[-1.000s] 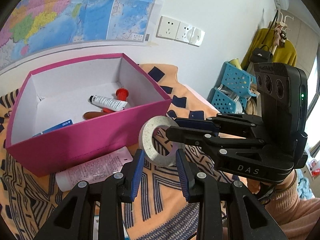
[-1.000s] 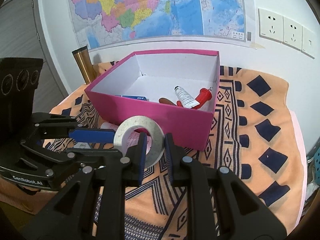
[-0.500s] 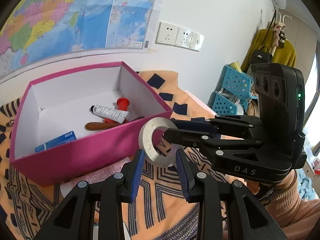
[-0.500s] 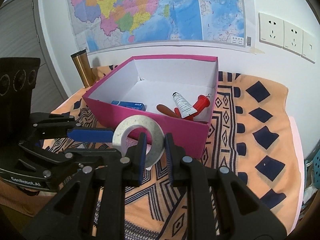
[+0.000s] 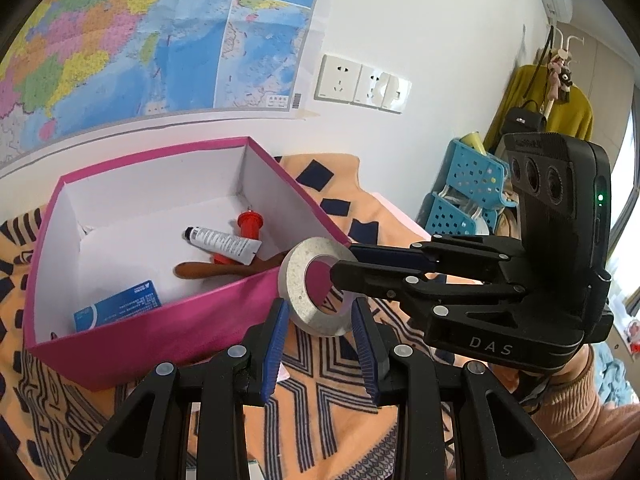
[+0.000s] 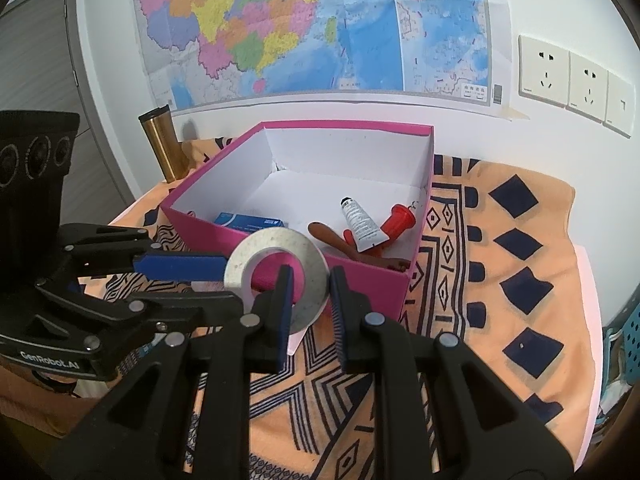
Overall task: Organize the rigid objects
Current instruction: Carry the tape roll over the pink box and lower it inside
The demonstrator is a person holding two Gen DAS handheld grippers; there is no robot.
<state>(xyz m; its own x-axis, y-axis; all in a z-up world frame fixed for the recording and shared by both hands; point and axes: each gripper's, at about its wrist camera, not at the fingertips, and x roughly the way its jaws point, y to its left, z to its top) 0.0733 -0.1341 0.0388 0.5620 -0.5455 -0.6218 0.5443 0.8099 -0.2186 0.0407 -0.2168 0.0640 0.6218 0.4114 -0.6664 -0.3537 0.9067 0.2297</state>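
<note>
While both grippers meet at the tape roll [image 6: 276, 276], it hangs above the pink box [image 6: 224, 236] near rim. R gripper [image 6: 308, 280] is clamped on the ring wall at its 5 o'clock; L gripper [image 5: 318, 312] pads bracket its lower edge, contact unclear, jaws nearly closed. Box holds a white tube [image 6: 360, 220], red piece [image 6: 400, 218], blue carton [image 6: 252, 222].

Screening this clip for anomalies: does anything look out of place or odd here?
One oddity: the grey ring is pinched by both the left gripper and the right gripper at once, held in the air before the pink box's near wall, not inside.
</note>
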